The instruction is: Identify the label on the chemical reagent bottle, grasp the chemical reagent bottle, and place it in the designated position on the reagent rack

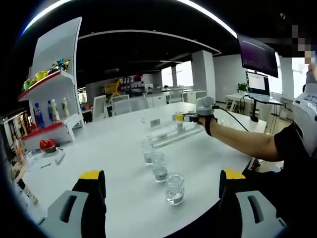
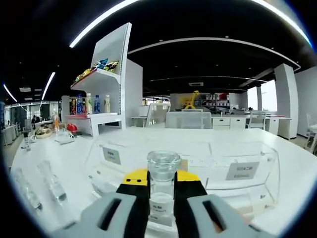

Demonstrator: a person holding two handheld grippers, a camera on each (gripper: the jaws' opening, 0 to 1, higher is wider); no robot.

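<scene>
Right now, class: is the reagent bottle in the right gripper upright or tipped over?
Upright. In the right gripper view the reagent bottle stands vertical, mouth up, clamped between the right gripper's fingers before the clear rack.

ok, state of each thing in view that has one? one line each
Left claw: open, holding nothing, above the white table.
Right claw: shut on the small clear glass reagent bottle, upright, by the clear acrylic reagent rack.
Three clear glass bottles in a row: upright on the table, ungrasped.
Laptop: open, screen lit.
</scene>
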